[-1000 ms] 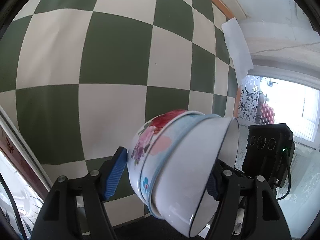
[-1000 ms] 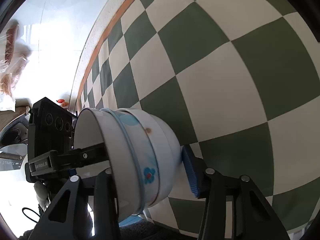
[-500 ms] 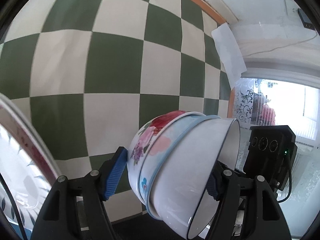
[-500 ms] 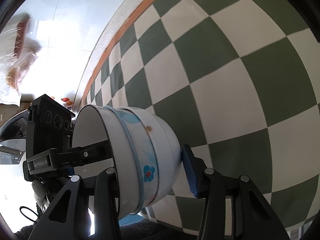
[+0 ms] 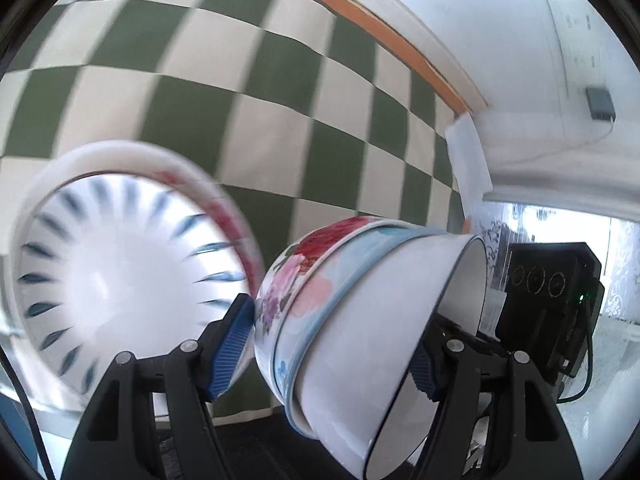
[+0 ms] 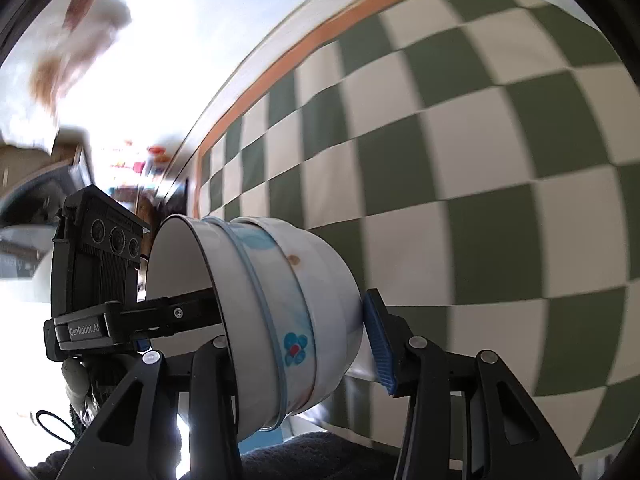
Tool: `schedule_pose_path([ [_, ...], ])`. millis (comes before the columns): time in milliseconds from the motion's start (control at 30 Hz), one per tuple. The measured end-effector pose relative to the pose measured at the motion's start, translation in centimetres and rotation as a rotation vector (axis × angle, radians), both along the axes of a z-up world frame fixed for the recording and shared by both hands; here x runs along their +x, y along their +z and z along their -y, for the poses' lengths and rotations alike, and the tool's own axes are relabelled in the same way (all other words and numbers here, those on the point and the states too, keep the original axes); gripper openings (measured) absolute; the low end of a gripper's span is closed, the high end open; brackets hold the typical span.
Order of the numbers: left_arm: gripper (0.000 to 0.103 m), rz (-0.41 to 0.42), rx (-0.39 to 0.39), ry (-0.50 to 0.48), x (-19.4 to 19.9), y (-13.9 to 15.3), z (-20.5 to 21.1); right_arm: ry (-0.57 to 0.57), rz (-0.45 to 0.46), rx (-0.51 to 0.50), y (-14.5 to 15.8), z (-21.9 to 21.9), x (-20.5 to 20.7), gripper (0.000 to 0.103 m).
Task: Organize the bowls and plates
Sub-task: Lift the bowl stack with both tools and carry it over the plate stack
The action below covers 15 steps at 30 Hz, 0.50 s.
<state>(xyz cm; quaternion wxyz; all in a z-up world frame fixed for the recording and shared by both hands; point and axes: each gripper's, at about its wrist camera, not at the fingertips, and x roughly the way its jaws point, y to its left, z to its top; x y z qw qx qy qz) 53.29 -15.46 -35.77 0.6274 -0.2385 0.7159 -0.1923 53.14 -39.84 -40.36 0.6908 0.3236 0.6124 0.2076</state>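
A nested stack of bowls, the outer one with red and pink flowers, is held on its side between both grippers. My left gripper is shut on the stack, one pad on its base, the other inside the rim. My right gripper is shut on the same stack of bowls from the opposite side. A stack of plates, white with dark blue radial strokes, lies at the left in the left wrist view, close to the bowls' base. The left gripper's body shows in the right wrist view.
A green and white checkered tablecloth with an orange border covers the table. A white wall with a cable and small box is at the upper right. A bright window is at the right.
Both grippers have swung with the bowl stack. The stack of plates has come fully into the left wrist view from the left edge. More wall and room show in both views.
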Motion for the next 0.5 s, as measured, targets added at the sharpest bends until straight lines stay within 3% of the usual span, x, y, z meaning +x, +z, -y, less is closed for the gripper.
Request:
schedule_pose_path([
  [300,0.067,-0.018,0.021,0.155,-1.5,-0.5,-9.0,0.164,0.000,0.004,-0.1,-10.0,1.7,0.047],
  [500,0.067,-0.037,0.019,0.209,-2.0,-1.9,-12.3,0.230,-0.014,-0.010,-1.4,-14.9,2.2,0.047],
])
